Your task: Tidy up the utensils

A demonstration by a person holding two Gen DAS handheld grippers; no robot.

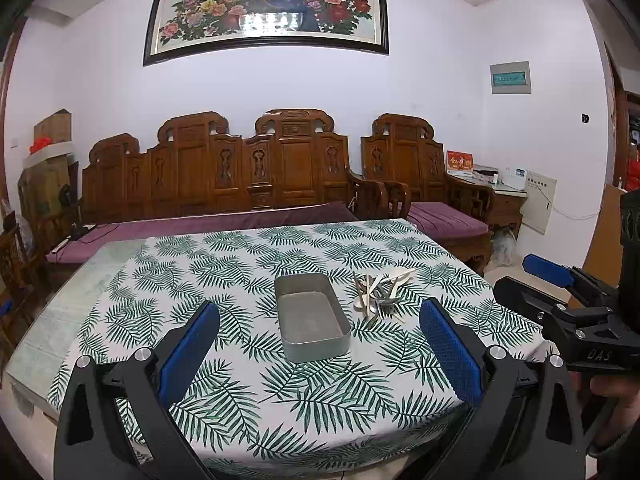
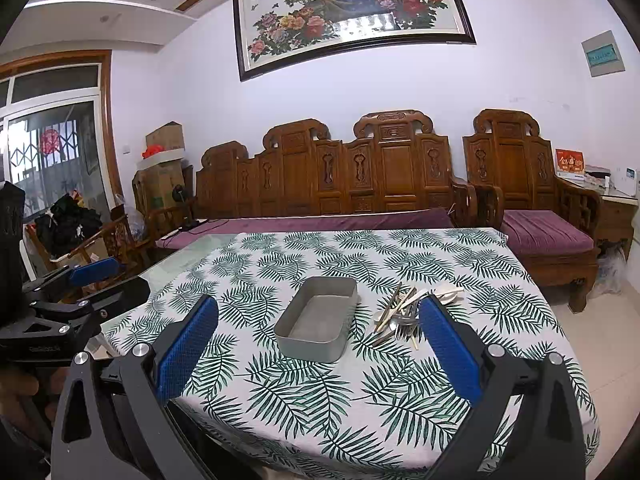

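- Left hand-held gripper [image 1: 320, 340]: jaws spread wide, nothing between the blue pads, hovering over the near edge of the worktop [image 1: 160, 280], tilted slightly down.
- Right hand-held gripper [image 2: 318, 340]: also fully spread, holding nothing, same slight downward tilt, near edge of the worktop.
- Each gripper shows at the edge of the other's view, so they sit side by side and apart.
- Worktop is covered by a white cloth with a green fern-leaf print [image 1: 248, 392]; the cloth stops short on the left, leaving bare surface.
- Metal rectangular tray [image 1: 312, 316] sits mid-worktop, upright, with nothing inside.
- Pile of utensils [image 1: 378, 292] lies just right of the tray on the cloth: metal spoons and forks, pale spoons and chopstick-like sticks, all tangled. Whether the pile touches the tray wall cannot be told.
- Behind the worktop: carved wooden bench [image 1: 240, 172] with purple cushions, and a framed peacock-and-flowers picture [image 1: 266, 8] on the wall.
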